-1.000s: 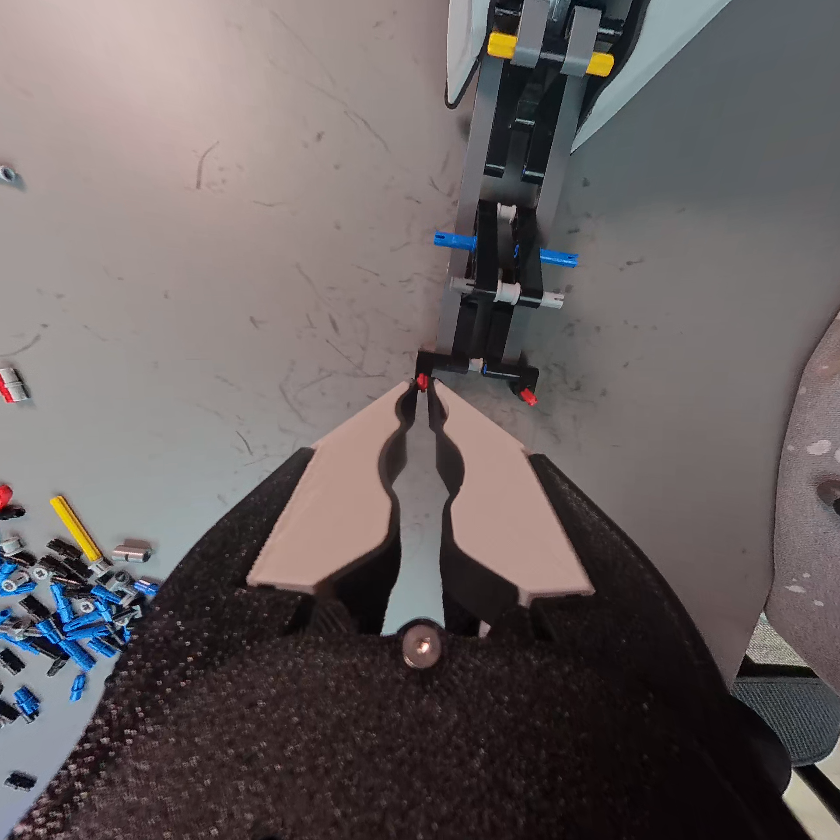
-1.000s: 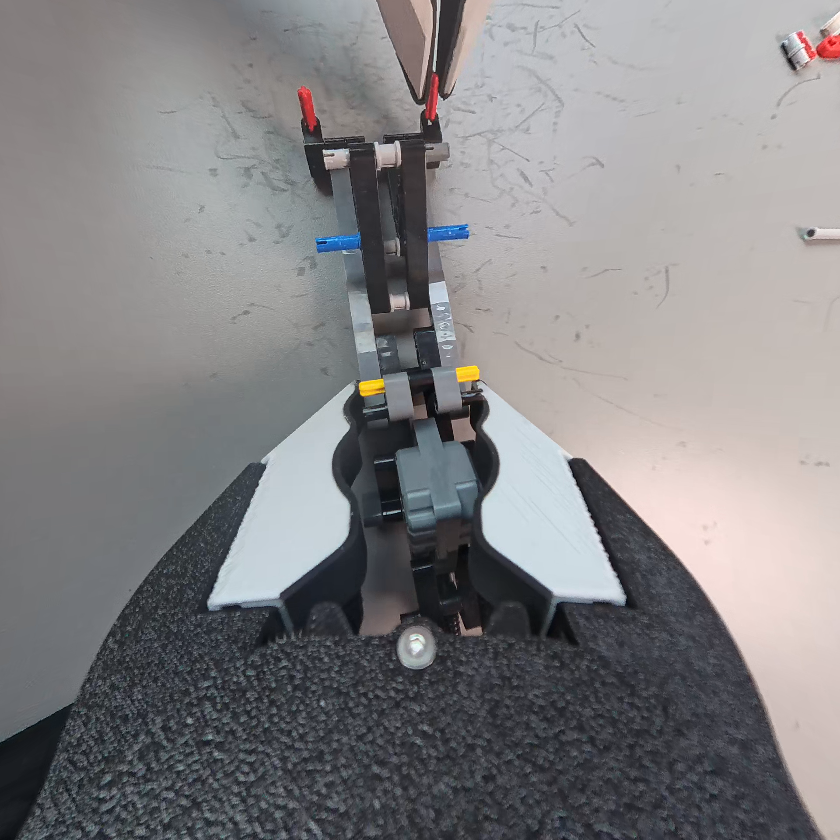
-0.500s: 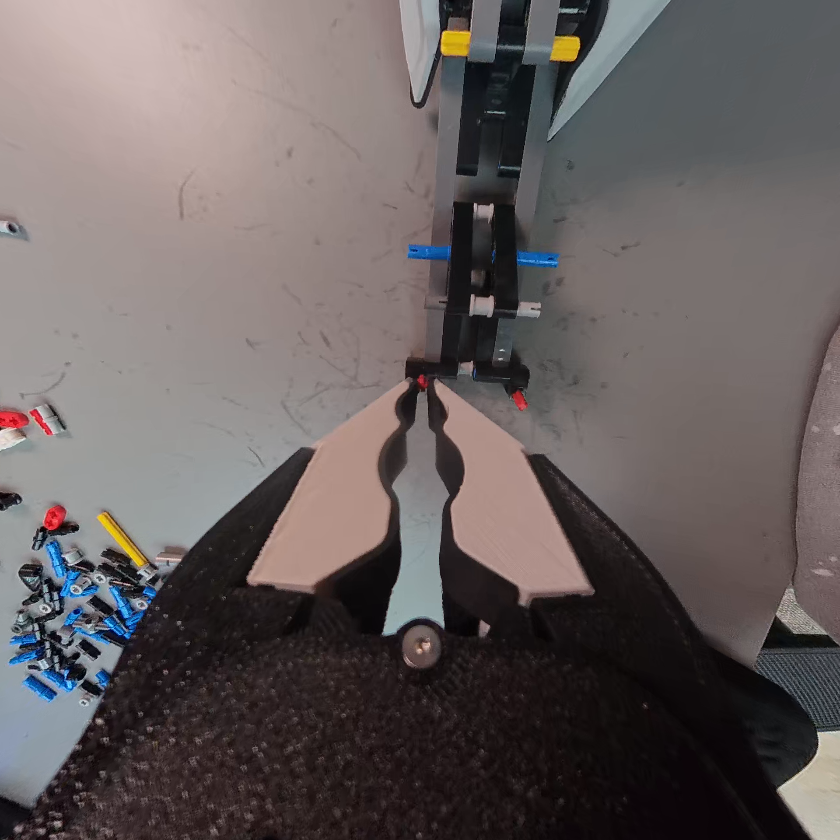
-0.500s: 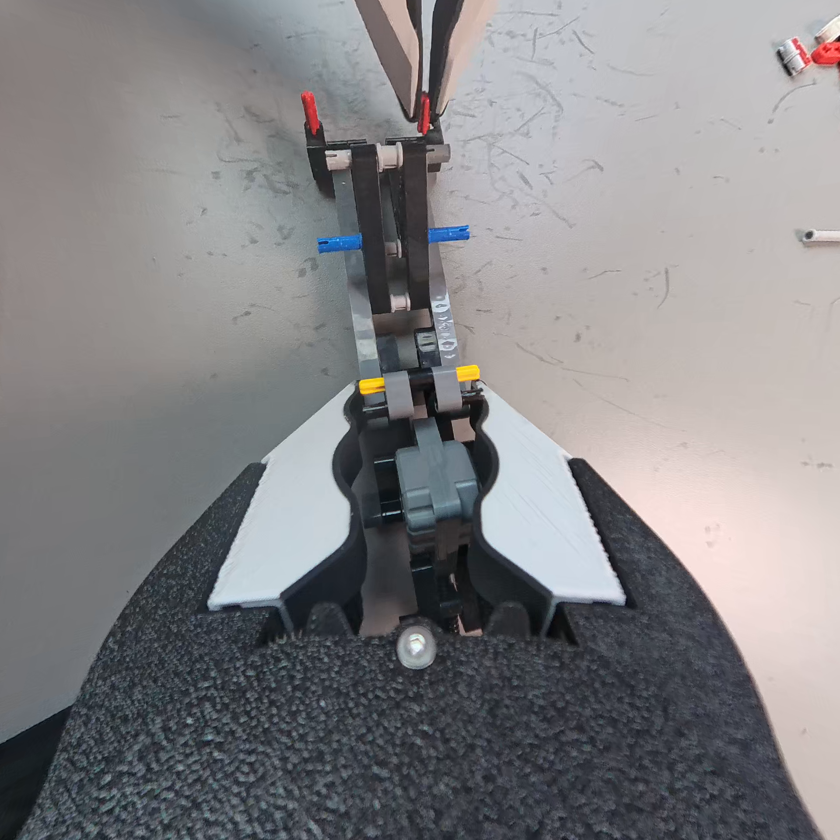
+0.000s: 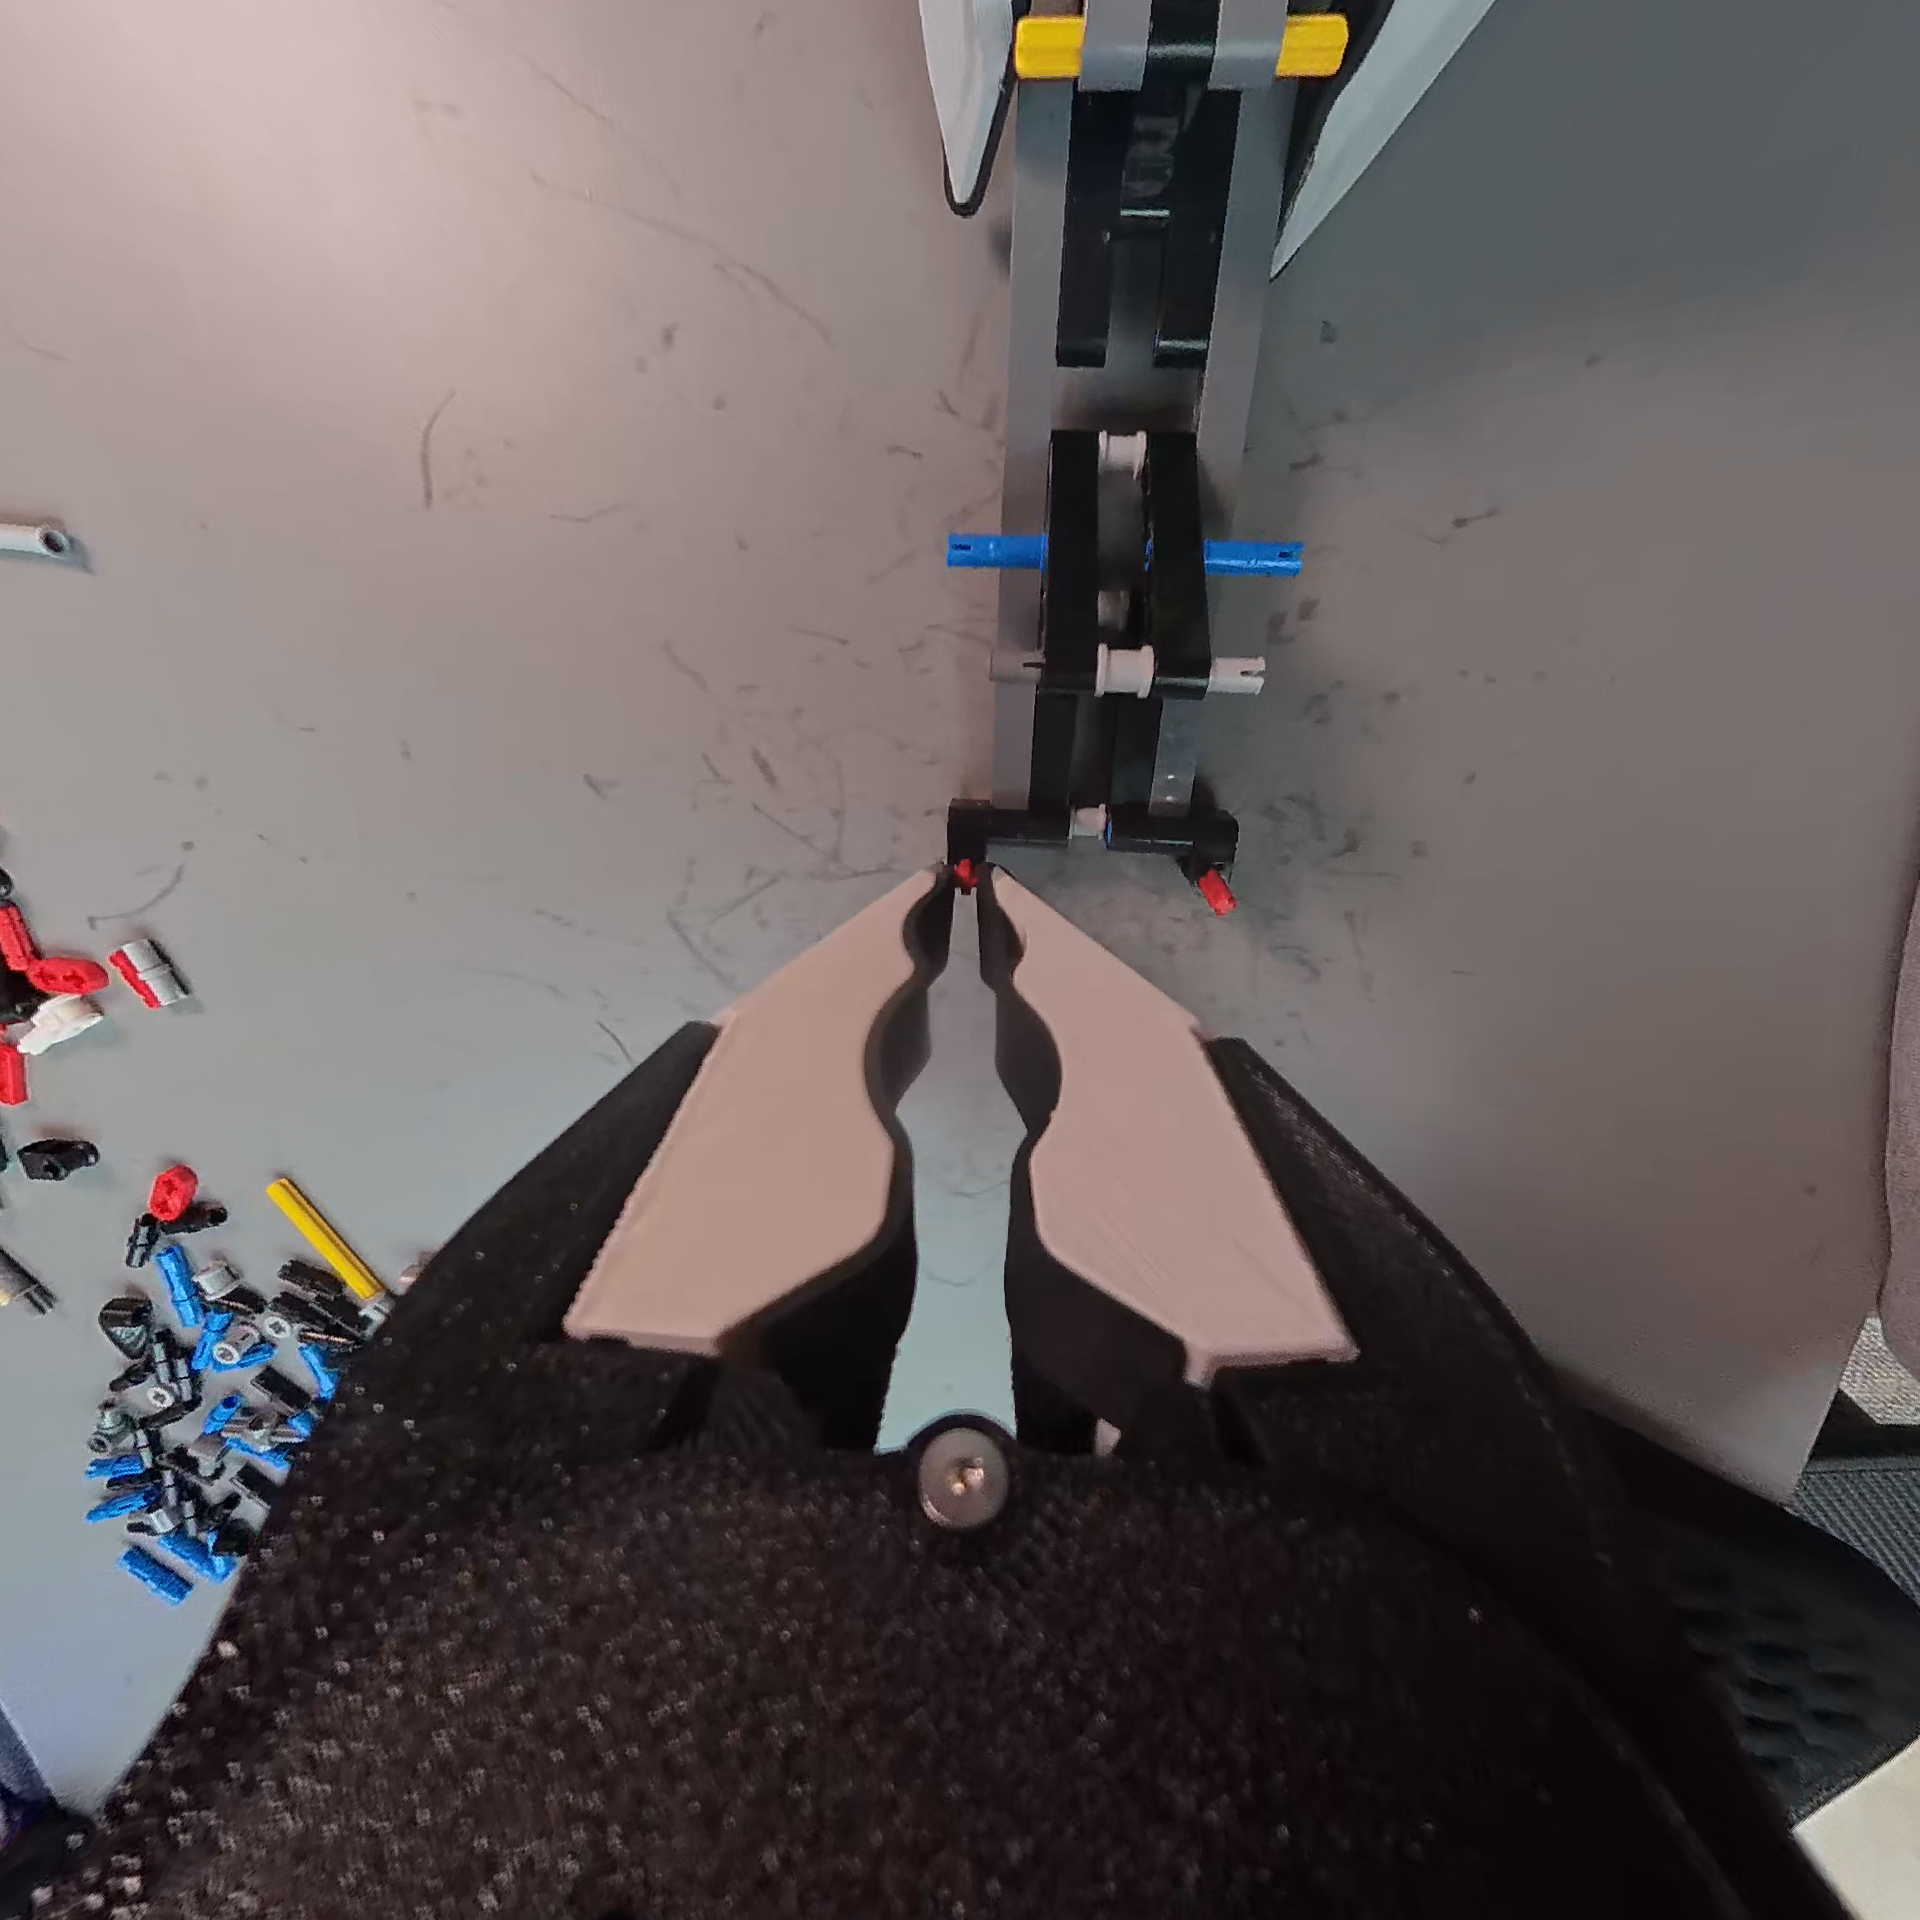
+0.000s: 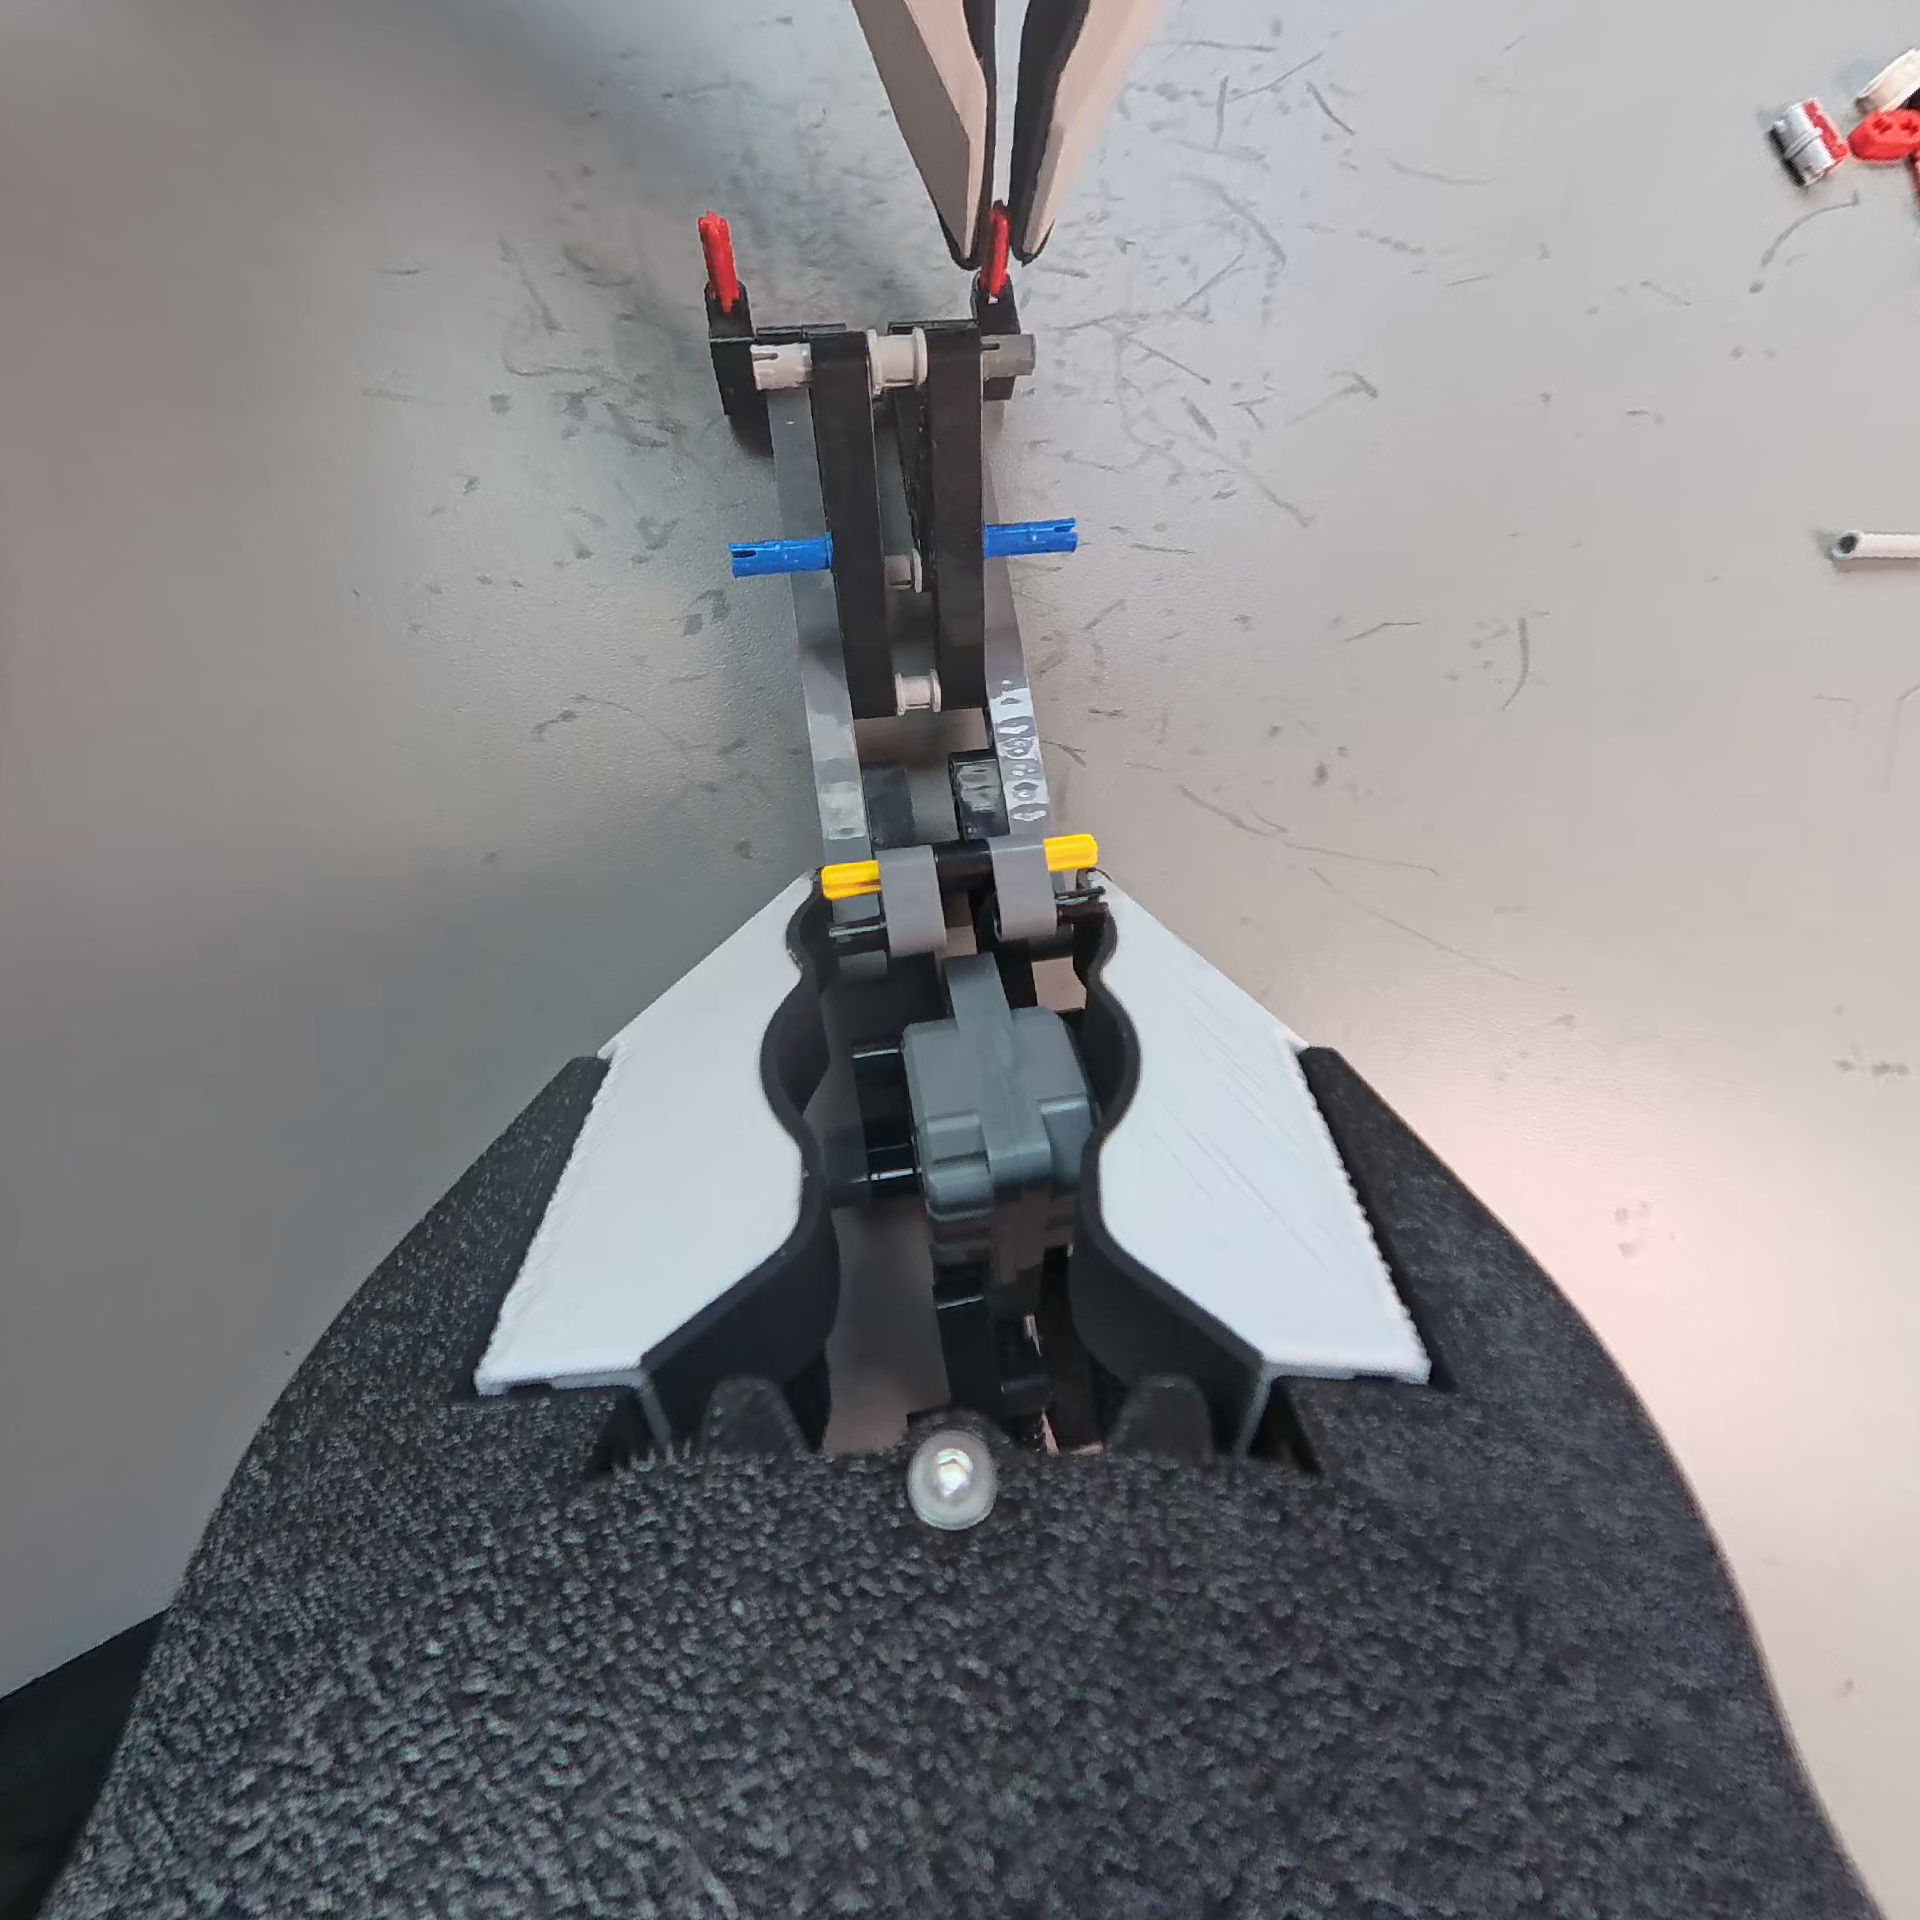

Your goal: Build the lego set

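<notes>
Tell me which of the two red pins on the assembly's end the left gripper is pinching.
The red pin between the left gripper fingertips; the other red pin stands free.

The left gripper [image 5: 965,883] has its tan fingers [image 5: 790,1132] drawn nearly together, their tips pinching a small red pin [image 5: 965,873]. Facing it head-on, the right gripper [image 6: 961,914] (white-fingered) clamps the near end of the lego assembly [image 6: 914,582] between its jaws, both wrists in dark fabric sleeves.
</notes>
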{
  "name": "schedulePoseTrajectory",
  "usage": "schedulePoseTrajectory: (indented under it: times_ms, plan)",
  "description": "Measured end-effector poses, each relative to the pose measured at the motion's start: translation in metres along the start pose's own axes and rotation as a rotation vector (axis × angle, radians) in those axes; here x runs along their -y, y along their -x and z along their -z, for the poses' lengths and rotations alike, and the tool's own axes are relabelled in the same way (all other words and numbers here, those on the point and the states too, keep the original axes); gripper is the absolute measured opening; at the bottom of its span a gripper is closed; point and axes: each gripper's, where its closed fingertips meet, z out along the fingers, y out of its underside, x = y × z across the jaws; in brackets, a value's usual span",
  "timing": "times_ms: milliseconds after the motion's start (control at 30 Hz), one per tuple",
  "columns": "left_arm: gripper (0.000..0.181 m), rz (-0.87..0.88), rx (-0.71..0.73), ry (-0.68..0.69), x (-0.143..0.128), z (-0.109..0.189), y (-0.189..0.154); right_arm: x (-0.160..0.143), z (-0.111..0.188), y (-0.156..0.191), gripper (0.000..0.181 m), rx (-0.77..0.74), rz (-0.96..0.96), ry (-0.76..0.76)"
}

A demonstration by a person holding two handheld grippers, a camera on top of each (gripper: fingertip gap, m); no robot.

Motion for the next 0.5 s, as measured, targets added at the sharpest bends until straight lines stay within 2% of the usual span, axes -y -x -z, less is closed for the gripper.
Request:
schedulePoseTrajectory:
  times_ms: [267,500]
  plan:
    - [0.005,-0.107,0.018,0.027,-0.0007,-0.0004,-0.0003,0.0,-0.0001,0.0002,0.045,0.002,0.004,-0.004]
    - [0.005,-0.123,-0.06,0.022,-0.0022,-0.0022,-0.0006,-0.0001,0.0,0.0004,0.045,0.003,0.005,-0.009]
